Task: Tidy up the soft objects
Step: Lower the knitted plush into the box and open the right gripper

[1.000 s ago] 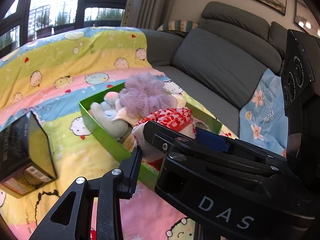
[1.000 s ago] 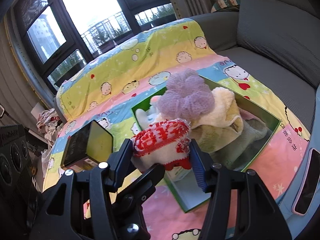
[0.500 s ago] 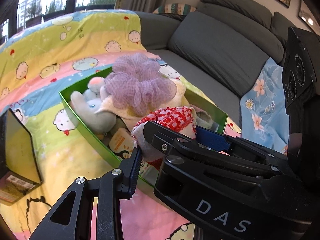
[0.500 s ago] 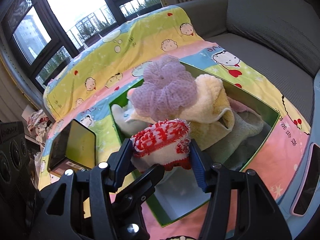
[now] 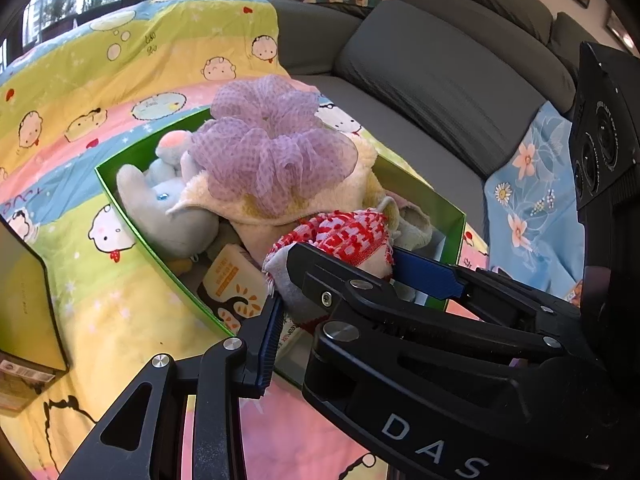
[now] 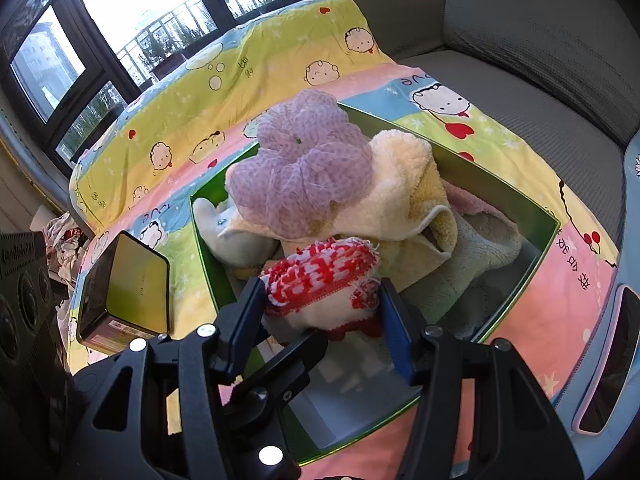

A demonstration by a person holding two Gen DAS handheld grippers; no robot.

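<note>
Hovering closer over green box [image 6: 554, 226] than a second ago: red-and-white knit cloth [image 6: 320, 276] pinched between right gripper [image 6: 324, 320] pads, left gripper [image 5: 276, 300] nearly closed beside it; release next, probably.

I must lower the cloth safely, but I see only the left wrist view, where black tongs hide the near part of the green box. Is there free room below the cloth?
Observer: Yes; the right wrist view shows bare floor in the near corner of the green box, below the red-and-white cloth.
Operator: Is it held on both sides?
Observer: Yes, the right tongs press it between both blue pads.
Operator: What lies at the far right inside?
Observer: A pale green towel, partly under the yellow towel.
</note>
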